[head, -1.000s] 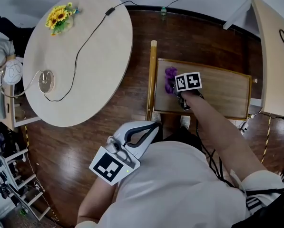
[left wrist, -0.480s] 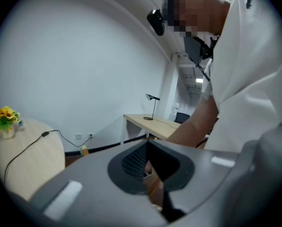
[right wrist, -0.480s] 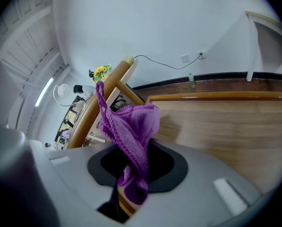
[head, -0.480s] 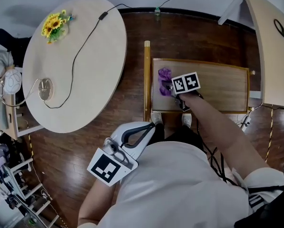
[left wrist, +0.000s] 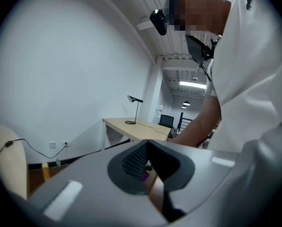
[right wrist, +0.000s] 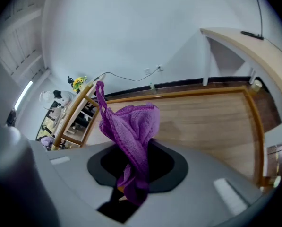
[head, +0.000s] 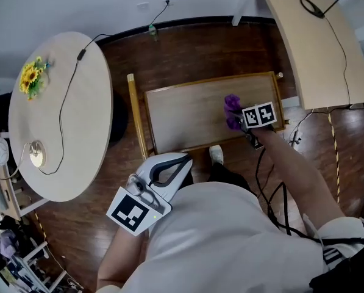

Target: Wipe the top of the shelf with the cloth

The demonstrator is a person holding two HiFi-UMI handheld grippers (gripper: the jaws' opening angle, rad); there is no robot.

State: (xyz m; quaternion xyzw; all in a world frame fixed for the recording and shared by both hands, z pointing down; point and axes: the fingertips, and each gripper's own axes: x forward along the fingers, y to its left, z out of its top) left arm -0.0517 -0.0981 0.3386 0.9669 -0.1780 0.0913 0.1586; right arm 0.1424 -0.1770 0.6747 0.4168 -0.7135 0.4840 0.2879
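The shelf top [head: 185, 112] is a light wooden rectangle with a raised rim, in front of me in the head view. A purple cloth [head: 232, 111] rests on its right end, and my right gripper [head: 242, 121] is shut on it. In the right gripper view the cloth [right wrist: 131, 124] bunches up out of the right gripper [right wrist: 133, 167], with the bare shelf top [right wrist: 207, 122] stretching ahead. My left gripper [head: 191, 159] hangs near my body, away from the shelf. Seen in its own view, this left gripper [left wrist: 147, 144] is shut on nothing.
A round table [head: 63, 145] stands to the left with sunflowers [head: 32, 77] and a cable on it. A light desk [head: 310, 41] is at the upper right. A wooden rail [head: 137, 115] runs along the shelf's left side. Cables [head: 291, 140] lie on the floor to the right.
My right gripper has dragged the purple cloth across the shelf top from its left end to its right end. The left gripper has stayed by my body.
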